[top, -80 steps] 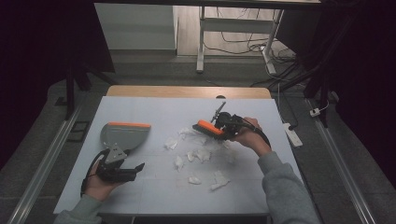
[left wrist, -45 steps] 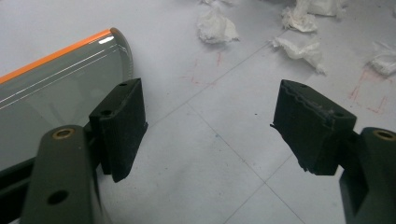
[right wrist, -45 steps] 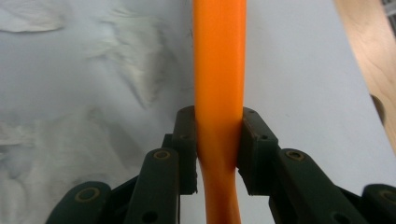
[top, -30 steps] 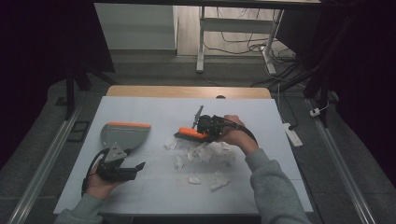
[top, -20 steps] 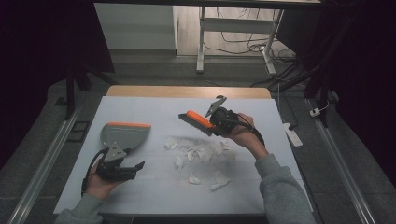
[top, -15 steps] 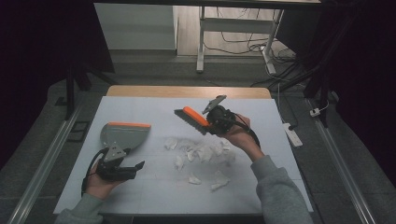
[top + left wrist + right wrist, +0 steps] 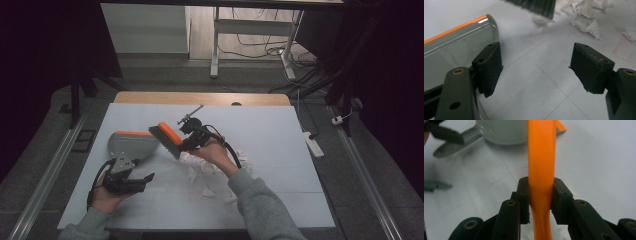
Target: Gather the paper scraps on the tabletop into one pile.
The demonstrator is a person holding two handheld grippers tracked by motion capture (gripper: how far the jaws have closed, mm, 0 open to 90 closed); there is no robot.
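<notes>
Brush (image 7: 166, 139), orange-backed with dark bristles, is held above the white table (image 7: 280, 150) by the right gripper (image 7: 192, 141), whose two black jaws are clamped on either side of the brush's orange handle (image 7: 541, 170); the pads press the handle directly. The bristles hang over the near edge of a scatter of crumpled paper scraps (image 7: 210, 170), just beside the grey dustpan (image 7: 129, 144) with its orange rim. The left gripper (image 7: 131, 181) rests low on the table just beside the dustpan, its jaws spread wide with bare tabletop between the pads (image 7: 487, 67); the left pad sits against the dustpan's edge. No brand, label or readable writing is visible on any item.
</notes>
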